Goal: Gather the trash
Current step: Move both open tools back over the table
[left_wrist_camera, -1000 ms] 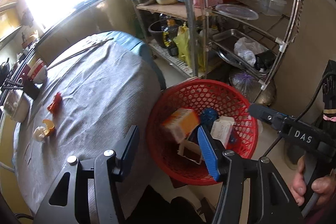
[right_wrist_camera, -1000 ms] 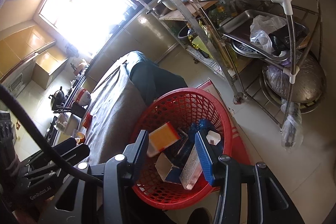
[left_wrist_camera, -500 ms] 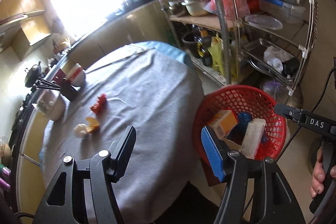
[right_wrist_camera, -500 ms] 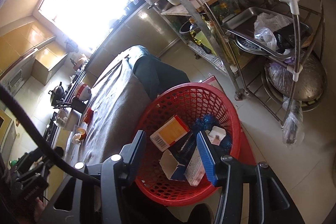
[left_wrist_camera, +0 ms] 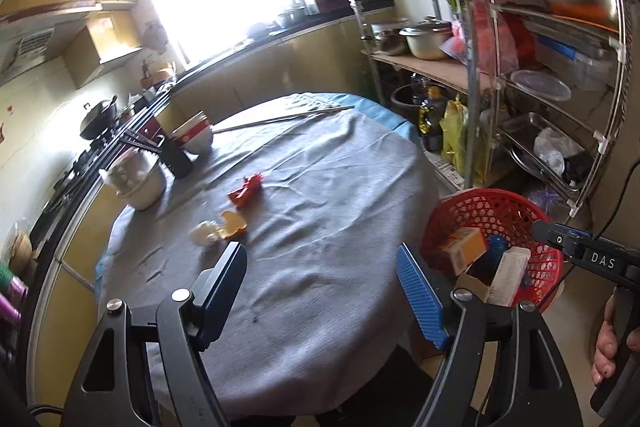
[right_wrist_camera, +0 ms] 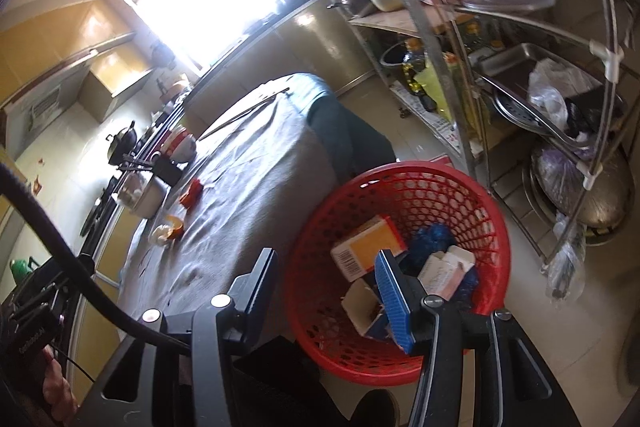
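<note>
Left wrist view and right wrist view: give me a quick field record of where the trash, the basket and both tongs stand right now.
left tongs: open, empty, above the near table edge
right tongs: open, empty, over the basket's rim
red basket: on the floor beside the table
in basket: orange-and-white box, white carton, blue item
left on grey tablecloth: red scrap, orange-and-white scrap

home kitchen | wok [left_wrist_camera: 97, 120] on stove | pots rack [left_wrist_camera: 548, 75] | clothed table [left_wrist_camera: 320, 227]
</note>
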The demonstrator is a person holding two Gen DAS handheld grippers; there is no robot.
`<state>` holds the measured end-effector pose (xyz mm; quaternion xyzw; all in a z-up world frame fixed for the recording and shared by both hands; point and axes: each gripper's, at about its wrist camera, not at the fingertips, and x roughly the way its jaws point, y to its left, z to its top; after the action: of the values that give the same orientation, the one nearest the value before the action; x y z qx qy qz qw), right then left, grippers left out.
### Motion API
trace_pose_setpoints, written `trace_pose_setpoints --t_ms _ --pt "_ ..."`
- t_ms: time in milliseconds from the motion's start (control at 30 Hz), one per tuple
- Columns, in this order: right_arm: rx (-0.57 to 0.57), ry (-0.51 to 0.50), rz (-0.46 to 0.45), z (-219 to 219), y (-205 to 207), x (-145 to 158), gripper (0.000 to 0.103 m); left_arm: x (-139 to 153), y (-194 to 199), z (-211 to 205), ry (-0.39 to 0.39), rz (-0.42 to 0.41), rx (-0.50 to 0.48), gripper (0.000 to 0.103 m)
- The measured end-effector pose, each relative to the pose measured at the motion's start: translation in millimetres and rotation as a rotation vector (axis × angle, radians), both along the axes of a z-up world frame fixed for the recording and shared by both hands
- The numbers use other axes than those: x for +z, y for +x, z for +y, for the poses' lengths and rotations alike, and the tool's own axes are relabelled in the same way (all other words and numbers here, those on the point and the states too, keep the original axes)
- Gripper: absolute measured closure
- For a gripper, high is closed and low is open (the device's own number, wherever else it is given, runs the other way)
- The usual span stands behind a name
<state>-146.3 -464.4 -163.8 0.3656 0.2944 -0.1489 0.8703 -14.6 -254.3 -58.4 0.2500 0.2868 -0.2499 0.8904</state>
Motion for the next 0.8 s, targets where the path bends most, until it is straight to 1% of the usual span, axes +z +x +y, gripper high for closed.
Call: trace_pose_setpoints --t_ms 333,367,433,533,633,800 --pt "0.096 -0.091 0.02 42 23 18 0.048 2 18 44 -0.037 0.007 0.094 0.025" --pt "0.104 -0.105 0.018 45 24 20 0.043 1 20 48 -0.039 0.007 0.104 0.025" --pt "0.12 -0.147 0.011 54 27 26 0.039 -1 25 59 -0.038 0.011 0.129 0.025" --pt "0.159 -0.199 0.01 69 32 33 0.036 -9 35 82 -0.044 0.039 0.183 0.025" --pt "0.177 -0.207 0.02 78 38 34 0.036 -15 45 106 -0.057 0.066 0.242 0.025" --pt "0.205 -0.216 0.042 91 46 33 0.036 -20 60 146 -0.083 0.086 0.342 0.025"
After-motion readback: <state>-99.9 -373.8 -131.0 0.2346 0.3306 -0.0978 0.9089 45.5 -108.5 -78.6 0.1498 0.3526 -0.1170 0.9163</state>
